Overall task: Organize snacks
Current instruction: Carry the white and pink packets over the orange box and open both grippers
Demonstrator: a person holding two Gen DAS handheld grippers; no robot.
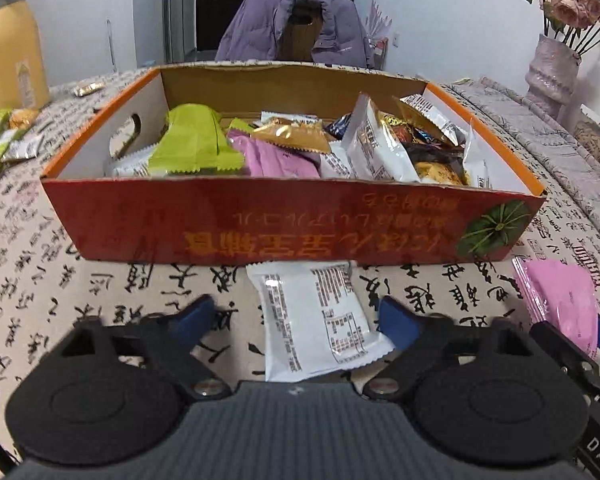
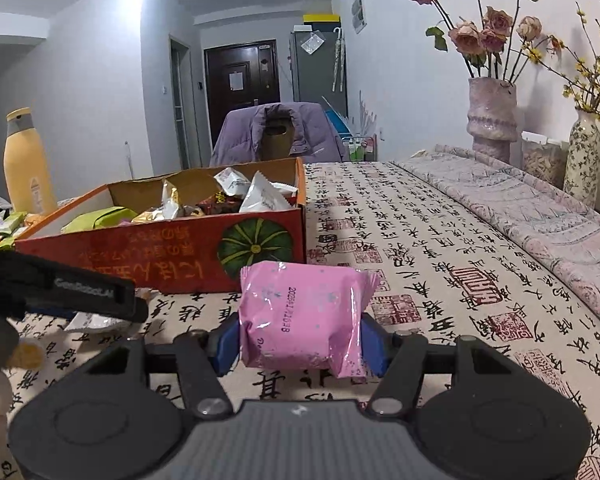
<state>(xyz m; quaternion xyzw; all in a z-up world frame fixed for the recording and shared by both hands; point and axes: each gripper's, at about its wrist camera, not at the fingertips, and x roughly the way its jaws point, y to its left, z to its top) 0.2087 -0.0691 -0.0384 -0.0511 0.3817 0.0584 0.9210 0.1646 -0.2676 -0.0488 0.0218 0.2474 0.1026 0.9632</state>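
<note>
My right claw (image 2: 300, 346) is gripping the pink snack (image 2: 304, 316); the box (image 2: 172, 252) is sitting ahead-left; my left claw (image 1: 298, 316) is gaping around the white packet (image 1: 316, 316).

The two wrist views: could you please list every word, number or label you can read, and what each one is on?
"GenRobot.AI", roughly, blurred: black left gripper arm.
"DAS", cut off by the frame edge: black right gripper body.
A printed date, "20...", remainder unclear: pink foil snack packet.
Upside-down yellow characters: red cardboard box, unreadable.
Small print: white snack packet, too small.
Black calligraphy: beige tablecloth, not legible.
</note>
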